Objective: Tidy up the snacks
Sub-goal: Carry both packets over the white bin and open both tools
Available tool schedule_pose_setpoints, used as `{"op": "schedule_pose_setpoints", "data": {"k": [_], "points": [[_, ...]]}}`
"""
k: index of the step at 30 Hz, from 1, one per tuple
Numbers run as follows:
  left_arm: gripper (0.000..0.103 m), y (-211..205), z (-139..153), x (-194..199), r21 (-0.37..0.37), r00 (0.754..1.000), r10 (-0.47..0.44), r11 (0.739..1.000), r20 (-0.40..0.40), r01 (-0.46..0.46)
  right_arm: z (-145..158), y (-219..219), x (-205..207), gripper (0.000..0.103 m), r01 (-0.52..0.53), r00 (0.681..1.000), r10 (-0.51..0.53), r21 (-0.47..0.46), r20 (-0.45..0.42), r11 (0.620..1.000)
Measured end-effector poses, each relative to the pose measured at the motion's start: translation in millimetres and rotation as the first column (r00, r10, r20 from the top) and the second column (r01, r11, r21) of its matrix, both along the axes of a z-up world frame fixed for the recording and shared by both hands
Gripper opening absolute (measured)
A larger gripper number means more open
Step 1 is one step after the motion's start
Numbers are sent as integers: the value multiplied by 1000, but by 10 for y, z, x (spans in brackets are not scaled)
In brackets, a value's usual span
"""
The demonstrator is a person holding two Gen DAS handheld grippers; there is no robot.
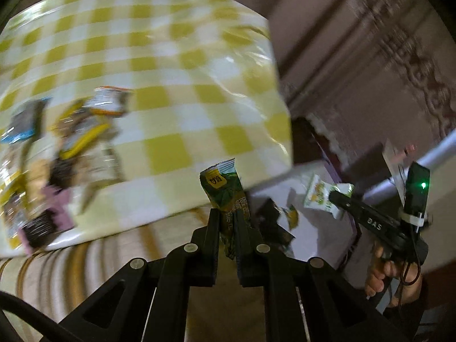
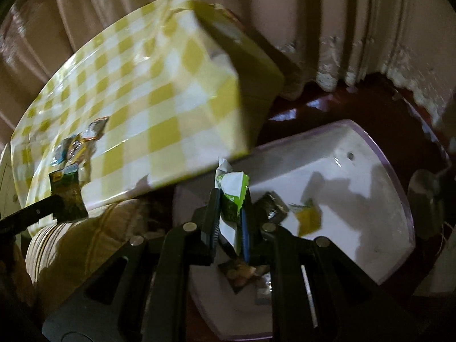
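Between left gripper (image 1: 228, 219) fingers: green snack packet (image 1: 223, 188), clamped; right gripper (image 2: 229, 216) clamps white-green packet (image 2: 232, 191).

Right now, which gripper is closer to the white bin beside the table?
Right. The right gripper, shut on a white-green packet, is over the white bin. The left gripper, shut on a dark green packet, is beside the table edge, short of it.

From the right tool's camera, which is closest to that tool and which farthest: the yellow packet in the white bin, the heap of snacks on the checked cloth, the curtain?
1. Yellow packet, just right of the right tool, in the white bin.
2. Snack heap, far left on the checked cloth.
3. Curtain, behind everything.
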State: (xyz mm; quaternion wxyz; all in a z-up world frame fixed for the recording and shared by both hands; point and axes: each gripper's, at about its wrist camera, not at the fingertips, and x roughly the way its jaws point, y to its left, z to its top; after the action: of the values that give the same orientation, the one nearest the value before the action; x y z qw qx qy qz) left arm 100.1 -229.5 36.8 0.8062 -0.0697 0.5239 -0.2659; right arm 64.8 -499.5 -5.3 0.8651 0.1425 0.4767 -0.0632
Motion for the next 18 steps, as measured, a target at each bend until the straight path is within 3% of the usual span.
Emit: {"op": "schedule_pose_setpoints", "data": {"k": [9,13,18], "points": [[10,-887,-133,32,47,983,-183,982,-13,183,-120,-416,-84,16,90,996,-90,30,-6,995],[12,-1055,-224,95,41,978,-207,977,-32,208,-133,-477,-43,20,98,995,-98,37,1,995],[24,-1062,-313,140,52,980,-186,980,-70,190,-177,-540,-16,20,120,993,-120,37,-15,992]]}}
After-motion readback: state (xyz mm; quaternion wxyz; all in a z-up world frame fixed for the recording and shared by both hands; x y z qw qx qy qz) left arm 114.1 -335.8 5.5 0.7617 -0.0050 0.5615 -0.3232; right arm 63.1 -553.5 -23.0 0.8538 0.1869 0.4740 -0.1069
